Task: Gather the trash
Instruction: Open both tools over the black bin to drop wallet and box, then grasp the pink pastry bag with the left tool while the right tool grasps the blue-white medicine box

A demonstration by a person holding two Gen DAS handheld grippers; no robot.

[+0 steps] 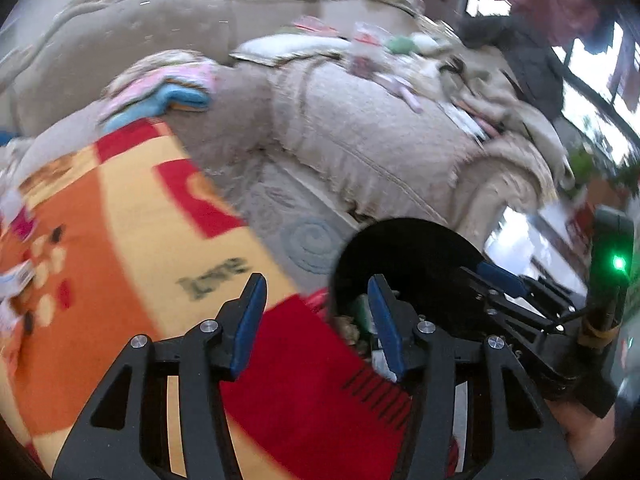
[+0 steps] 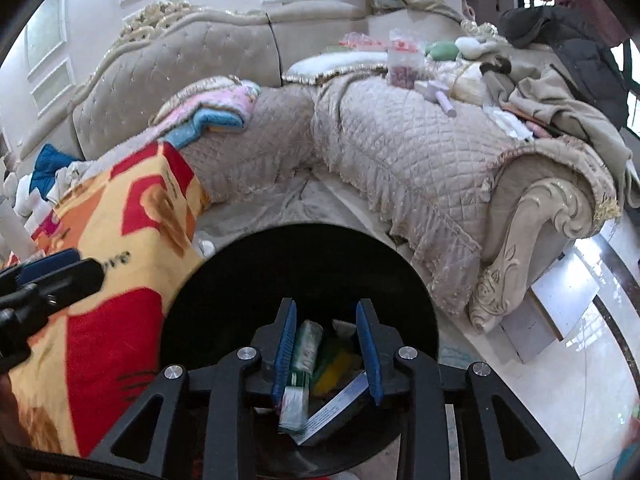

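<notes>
The right wrist view looks steeply down from close above the black bin [image 2: 300, 280], its mouth filling the lower middle, with the beige sofa [image 2: 400, 152] beyond. The left wrist view, blurred, looks down from beside that bin [image 1: 404, 256], over the orange and red blanket [image 1: 120, 240]. Both share bin, blanket and sofa.

Word "love", upside down, on orange blanket [image 1: 120, 248]

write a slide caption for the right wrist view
Right tongs poised open over a black trash bin holding wrappers, beside a patterned blanket and a quilted sofa.
</notes>
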